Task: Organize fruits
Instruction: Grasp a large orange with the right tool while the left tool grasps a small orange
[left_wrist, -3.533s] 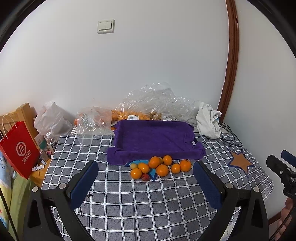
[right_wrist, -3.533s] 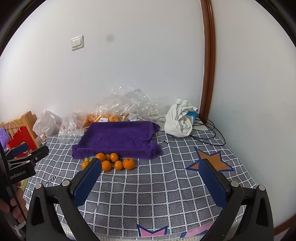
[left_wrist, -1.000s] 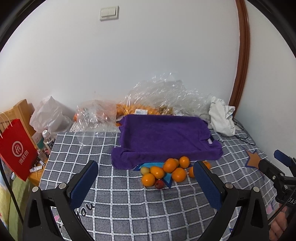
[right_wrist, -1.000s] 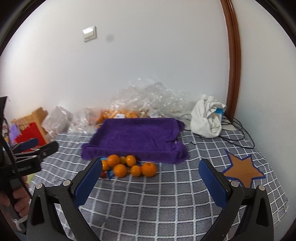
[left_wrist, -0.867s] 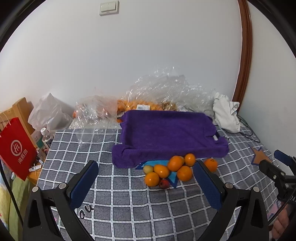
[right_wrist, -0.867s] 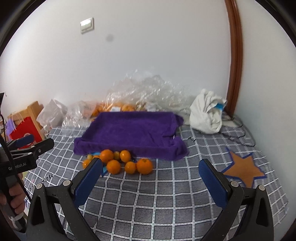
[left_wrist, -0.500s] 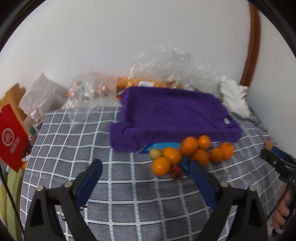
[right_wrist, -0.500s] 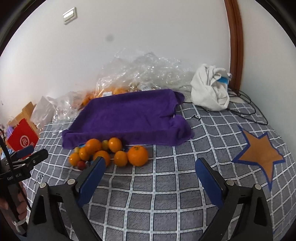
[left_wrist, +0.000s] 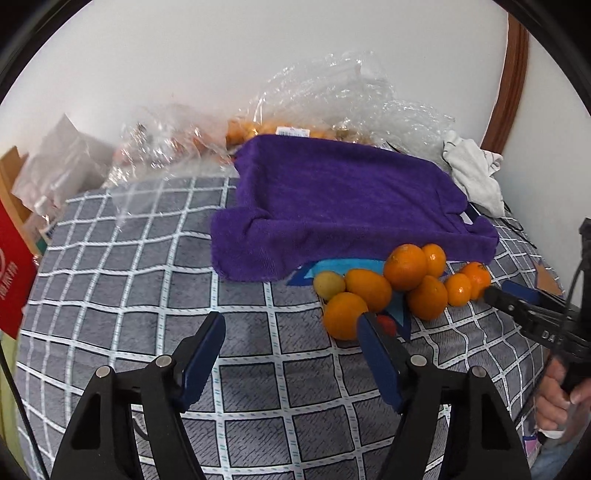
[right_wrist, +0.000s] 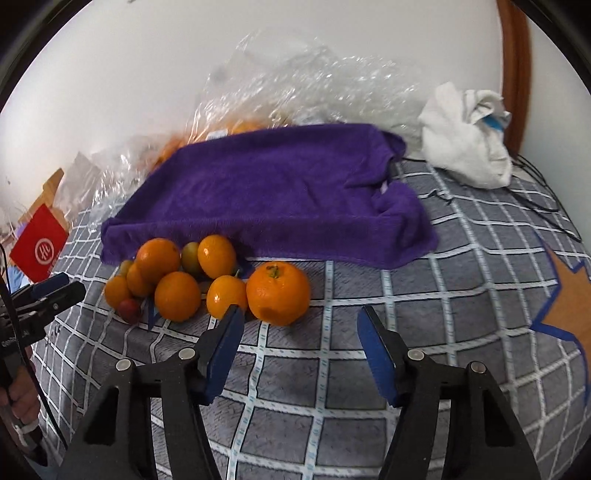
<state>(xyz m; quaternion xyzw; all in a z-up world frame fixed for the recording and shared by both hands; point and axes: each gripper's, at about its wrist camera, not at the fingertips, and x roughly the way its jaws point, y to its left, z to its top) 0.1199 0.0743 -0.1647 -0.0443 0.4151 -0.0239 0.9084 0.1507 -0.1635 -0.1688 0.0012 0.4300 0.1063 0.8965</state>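
Observation:
A heap of oranges (left_wrist: 404, 266) (right_wrist: 177, 290), with a small yellow-green fruit (left_wrist: 328, 285) and a small red fruit (right_wrist: 128, 309), lies on the checked cover just in front of a purple towel (left_wrist: 343, 199) (right_wrist: 269, 192). The biggest orange (right_wrist: 277, 292) sits at the heap's right end. My left gripper (left_wrist: 291, 332) hovers low, left of the heap; its jaws are closing with nothing between them. My right gripper (right_wrist: 301, 326) hangs just in front of the biggest orange; its jaws are closing too, and nothing is between them.
Clear plastic bags (left_wrist: 332, 99) with more oranges lie behind the towel against the wall. A white cloth bundle (right_wrist: 467, 140) and black cables sit at the back right. A red paper bag (left_wrist: 11, 266) stands off the left edge. A hand (left_wrist: 557, 398) holds each gripper.
Both grippers have dropped and come closer to the fruit heap, tilting further down. Both pairs of jaws have narrowed. The fruit and towel have not moved.

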